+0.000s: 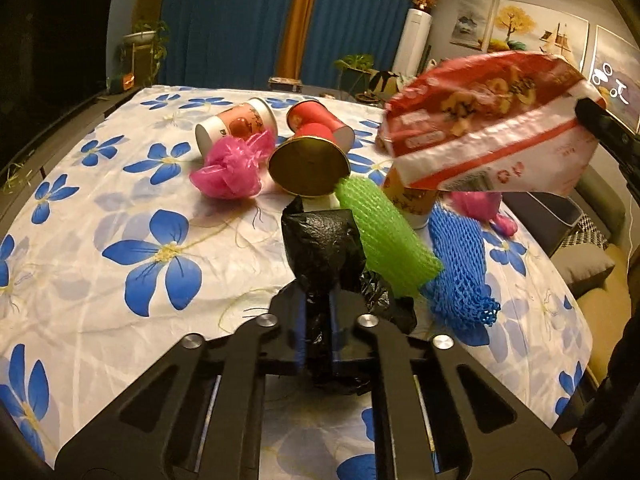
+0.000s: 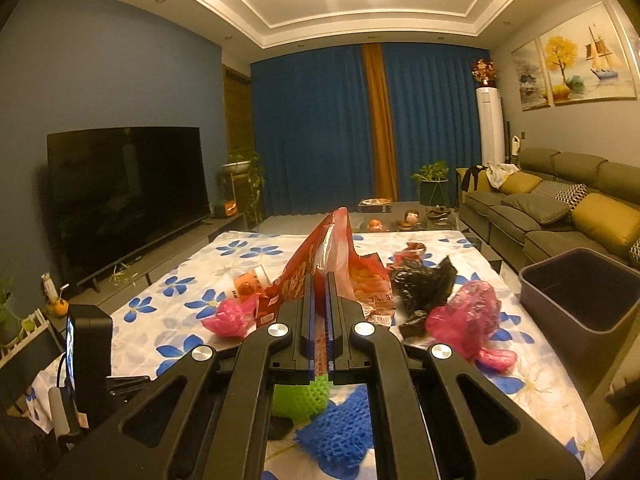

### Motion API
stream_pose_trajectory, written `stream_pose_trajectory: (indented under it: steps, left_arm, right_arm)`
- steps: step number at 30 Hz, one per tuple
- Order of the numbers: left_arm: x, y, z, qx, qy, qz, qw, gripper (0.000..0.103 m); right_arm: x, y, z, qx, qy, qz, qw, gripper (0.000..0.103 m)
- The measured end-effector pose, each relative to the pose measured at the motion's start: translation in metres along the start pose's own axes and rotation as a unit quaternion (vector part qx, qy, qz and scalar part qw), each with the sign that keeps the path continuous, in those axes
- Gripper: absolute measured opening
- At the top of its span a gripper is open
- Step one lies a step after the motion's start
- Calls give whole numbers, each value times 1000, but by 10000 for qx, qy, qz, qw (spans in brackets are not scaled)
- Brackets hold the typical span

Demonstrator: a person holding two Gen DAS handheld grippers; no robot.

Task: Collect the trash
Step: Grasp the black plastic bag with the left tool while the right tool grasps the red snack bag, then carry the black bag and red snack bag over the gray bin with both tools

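Only the digits "32" read clearly, on the red snack bag (image 2: 340,276).

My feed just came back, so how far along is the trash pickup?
Nothing looks binned: the dark bin shows no trash inside. In hand: left tongs shut on a black plastic bag, right tongs shut on a red snack bag. Left on the table: paper cups, pink bags, green and blue foam nets.
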State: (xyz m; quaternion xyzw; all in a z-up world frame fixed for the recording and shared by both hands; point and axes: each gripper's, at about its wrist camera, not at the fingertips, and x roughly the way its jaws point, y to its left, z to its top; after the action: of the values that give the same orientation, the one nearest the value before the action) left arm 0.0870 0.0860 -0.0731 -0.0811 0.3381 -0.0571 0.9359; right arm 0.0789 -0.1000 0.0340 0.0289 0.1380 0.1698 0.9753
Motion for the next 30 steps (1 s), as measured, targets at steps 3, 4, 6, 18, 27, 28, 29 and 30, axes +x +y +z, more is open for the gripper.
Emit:
stream_pose_trajectory:
  steps: [3,4,6,18,27,28,29,30]
  left_arm:
    - [-9,-2,3,-40,-125,25,9999,3]
    - [-15,-3,6,-40,-209,34,9998,3]
    - [-27,-6,12,-26,-379,10,9993,3]
    - [-78,-35,44,184,-1092,-248,9935,3]
    - [-76,-77,63,463,-1254,-434,9901,3]
    - [-74,-85,66,513,-1278,-469,9894,3]
    - [-72,-90,69,548,-1291,-496,9889,3]
    - [-70,-98,71,599,-1304,-525,9883,3]
  right_arm:
    - [-9,-6,2,0,-76,-74,9999,5]
    - [-12,-9,2,0,-94,-94,9999,5]
    - [-18,-13,4,3,-143,-156,9998,5]
    - [-46,-44,8,178,-376,-500,9979,5]
    - [-66,-64,9,250,-555,-791,9950,5]
    - [-68,-66,9,256,-571,-845,9945,5]
    - [-71,-70,9,266,-591,-903,9938,5]
    - [-72,-76,9,282,-616,-982,9929,5]
